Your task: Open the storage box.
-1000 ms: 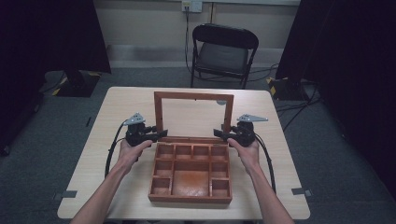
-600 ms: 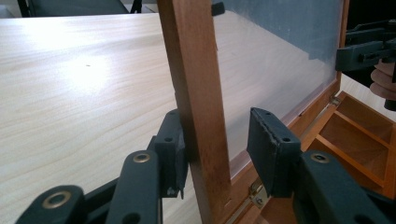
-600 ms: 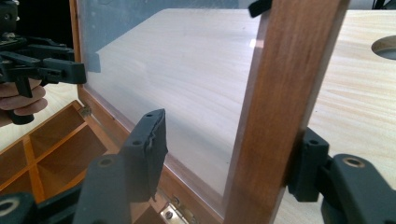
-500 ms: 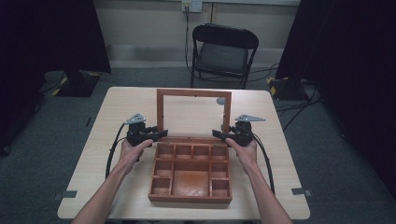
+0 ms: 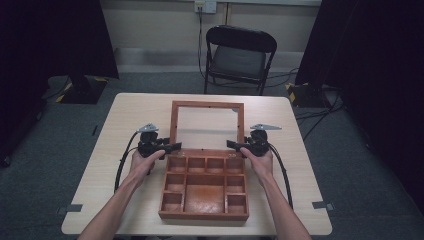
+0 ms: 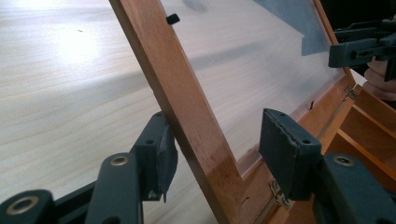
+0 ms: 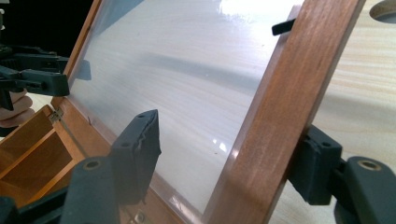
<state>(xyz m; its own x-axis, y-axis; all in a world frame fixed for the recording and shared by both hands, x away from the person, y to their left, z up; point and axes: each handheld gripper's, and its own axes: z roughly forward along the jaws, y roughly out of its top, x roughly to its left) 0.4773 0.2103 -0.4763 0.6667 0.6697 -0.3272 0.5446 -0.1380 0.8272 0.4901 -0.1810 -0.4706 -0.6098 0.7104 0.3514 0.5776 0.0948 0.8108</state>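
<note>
- Wooden table [image 5: 125, 115]: compartment box [image 5: 205, 187] sits mid, near front edge.
- Lid [image 5: 207, 125] w/ clear pane stands up at box's far edge; stiff frame, pane prob. fragile — grab side rails only.
- Left gripper [image 6: 212, 151] & right gripper [image 7: 229, 158]: jaws just opening, rails between, pads released.

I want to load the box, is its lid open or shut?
Open. The lid stands tilted back from the box on its rear hinges, and the compartments show, all empty.
</note>
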